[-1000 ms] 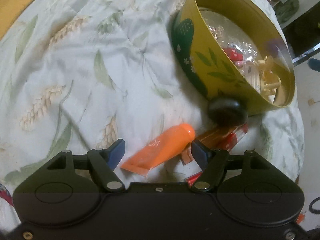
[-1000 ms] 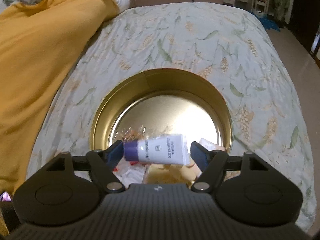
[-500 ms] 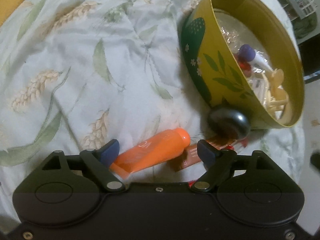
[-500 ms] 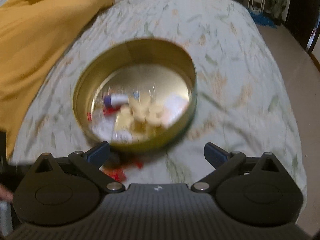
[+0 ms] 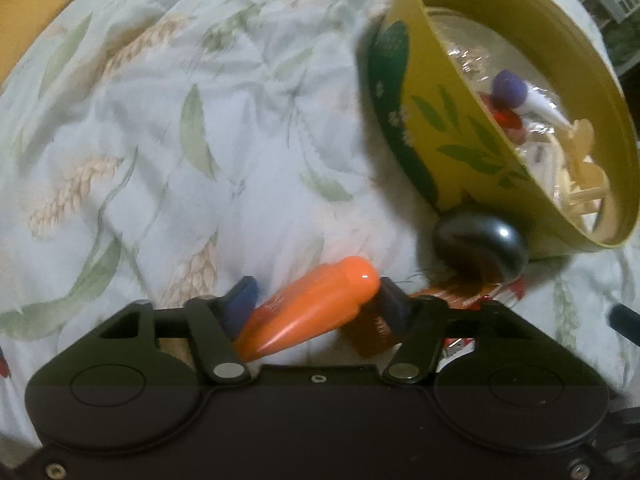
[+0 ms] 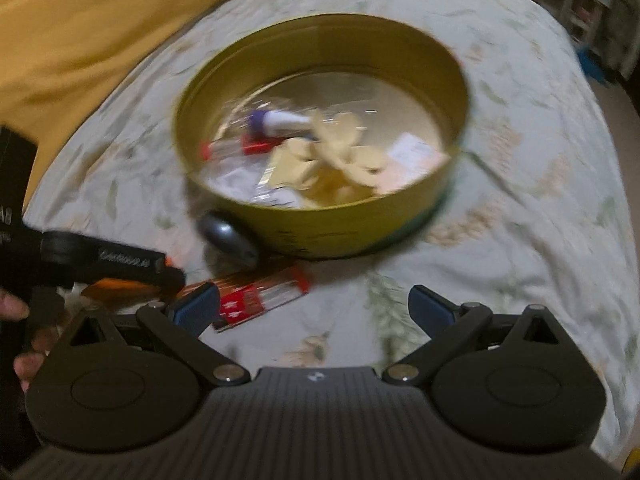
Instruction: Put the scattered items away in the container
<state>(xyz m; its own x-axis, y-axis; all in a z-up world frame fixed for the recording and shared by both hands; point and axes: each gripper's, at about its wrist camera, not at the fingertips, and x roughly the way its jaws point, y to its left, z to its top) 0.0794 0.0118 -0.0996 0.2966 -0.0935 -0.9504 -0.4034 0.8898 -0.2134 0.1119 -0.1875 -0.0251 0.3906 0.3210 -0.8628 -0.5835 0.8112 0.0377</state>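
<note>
left claw (image 5: pixel 316 300) has just been closing and now pinches the orange tube (image 5: pixel 308 312) on the bed (image 5: pixel 160 120); right claw (image 6: pixel 316 312) gapes wide, empty.

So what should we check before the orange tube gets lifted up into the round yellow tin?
1. Left gripper around the soft orange plastic tube: ok; jaws have just been closing, pads touching it.
2. Grip firm enough to lift: cannot tell.
3. Round yellow metal tin open, with room inside: ok.
4. Shiny black egg-shaped object sits between tube and tin: not ok, lift over it.
5. Right gripper open, empty and clear of the tin: ok.
6. Red and clear flat packet still on the leaf-patterned bedcover: not ok.
</note>
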